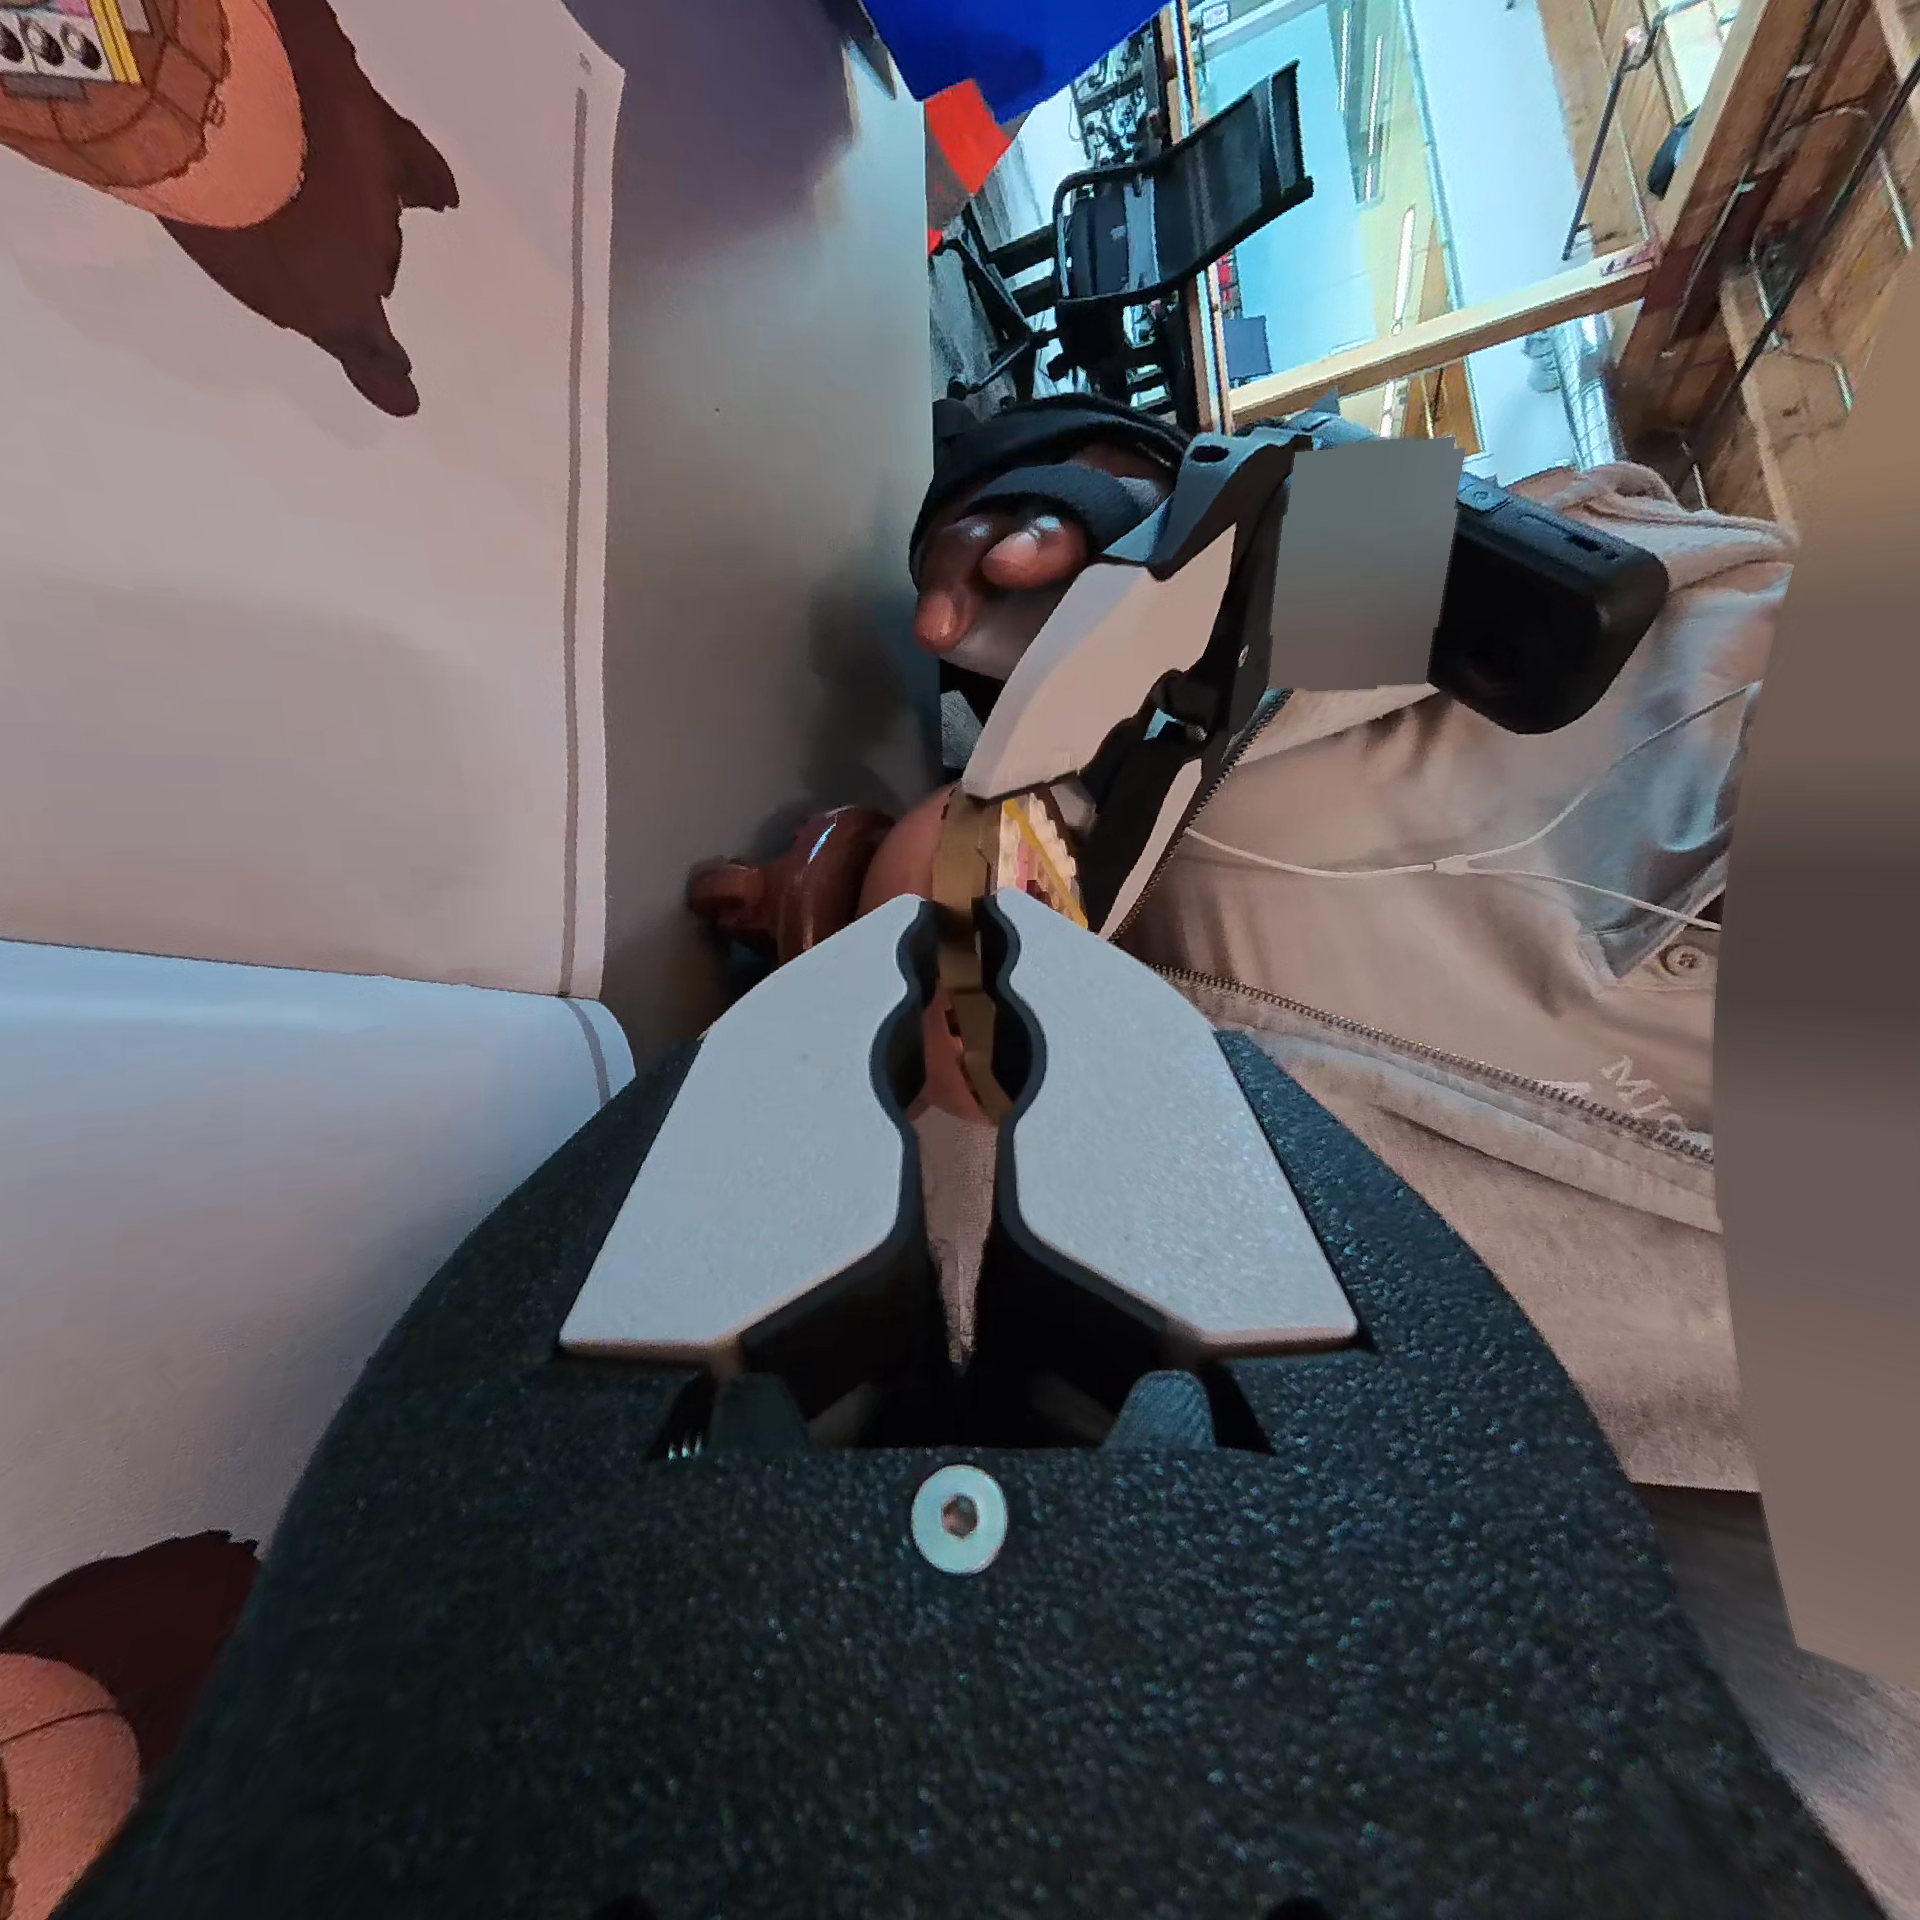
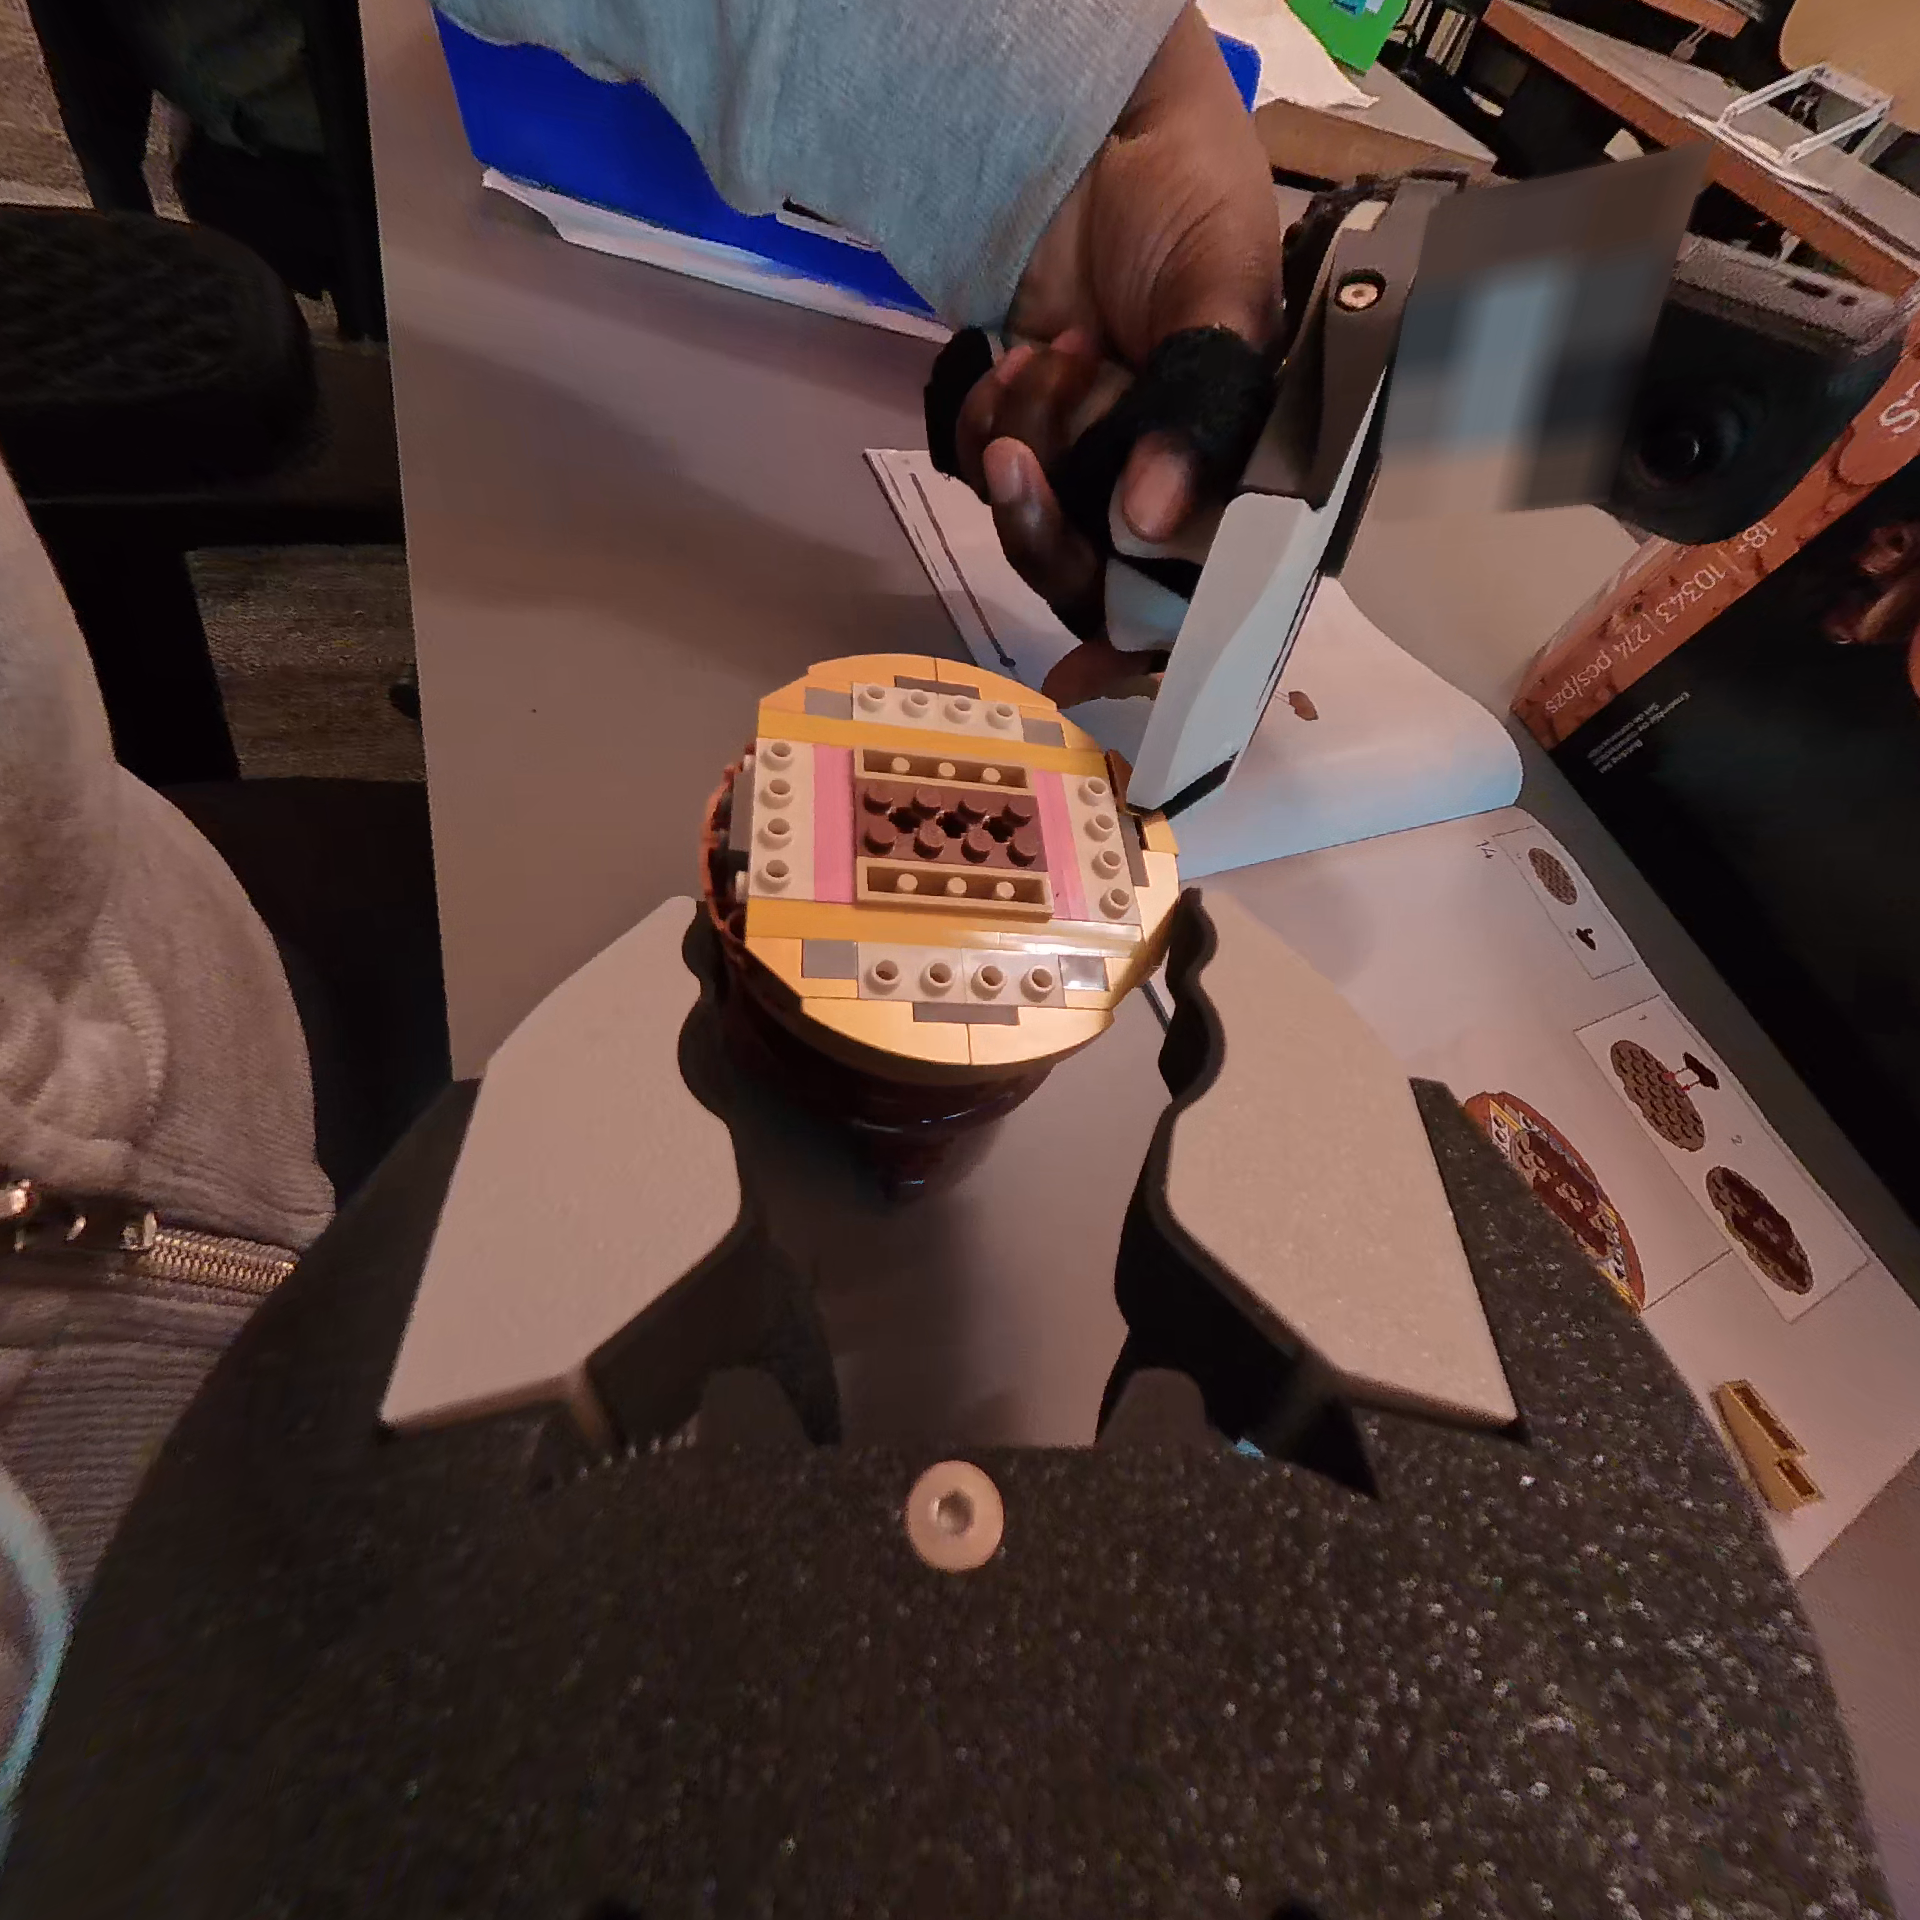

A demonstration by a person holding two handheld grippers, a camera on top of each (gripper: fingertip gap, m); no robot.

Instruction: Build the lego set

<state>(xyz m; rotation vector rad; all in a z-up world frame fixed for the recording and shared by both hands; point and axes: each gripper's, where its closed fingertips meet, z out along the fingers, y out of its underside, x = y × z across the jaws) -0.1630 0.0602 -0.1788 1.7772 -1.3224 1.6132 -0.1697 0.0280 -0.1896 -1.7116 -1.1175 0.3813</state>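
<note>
Tan round model [image 2: 940, 862] shows studs only rightward; left gripper [image 1: 961, 914] pinches its rim

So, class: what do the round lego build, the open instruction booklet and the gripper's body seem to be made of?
Round lego build: hard moulded plastic, seemingly; crisp studs, a sheen on its tan tiles.
Instruction booklet: paper, fairly smooth; thin printed pages, one curling upward.
Right gripper body: probably rigid plastic with a rough, pebbled black finish; its fingers look matte grey and finely grained.

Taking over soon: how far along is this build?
Done: the round model has a tan studded disc on a brown base. In hand: left gripper pinches its rim; right gripper straddles it, open. Left: centre studs bare; loose tan piece on the booklet.
</note>
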